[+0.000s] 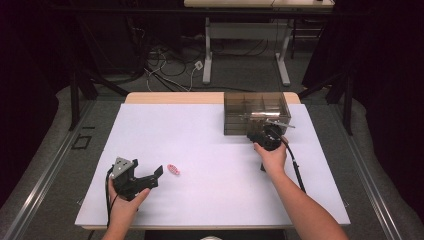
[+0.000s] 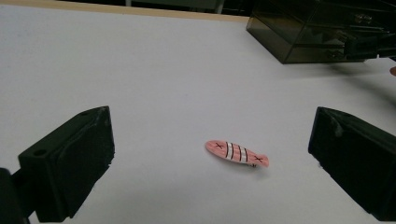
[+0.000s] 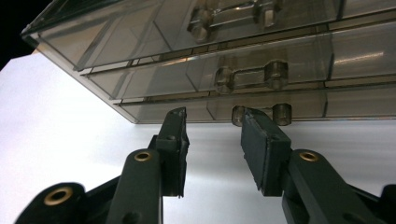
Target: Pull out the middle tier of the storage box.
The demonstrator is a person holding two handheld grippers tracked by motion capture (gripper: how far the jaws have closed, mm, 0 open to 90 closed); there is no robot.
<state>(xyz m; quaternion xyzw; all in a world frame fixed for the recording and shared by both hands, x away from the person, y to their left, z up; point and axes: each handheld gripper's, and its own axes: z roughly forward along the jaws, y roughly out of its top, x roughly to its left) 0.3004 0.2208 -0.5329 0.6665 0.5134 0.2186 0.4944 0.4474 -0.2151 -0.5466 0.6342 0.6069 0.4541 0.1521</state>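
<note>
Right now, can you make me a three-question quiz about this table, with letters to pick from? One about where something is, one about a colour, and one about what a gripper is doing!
1. Where does the little clip lie?
A. on the white table, in front of the left gripper
B. inside the drawer box
C. on the floor

2. What colour is the clip?
A. green
B. pink with dark stripes
C. plain blue

3. How do the left gripper's jaws stand?
A. pressed shut on the clip
B. wide open, touching nothing
C. shut on a drawer handle

Answers:
1 A: the left gripper view shows it lying flat on the white table, between and beyond the two jaws.
2 B: it is pink, crossed by dark lines.
3 B: both jaws stand far apart, clear of the clip; it is the right gripper that is at the smoky drawer box.
</note>
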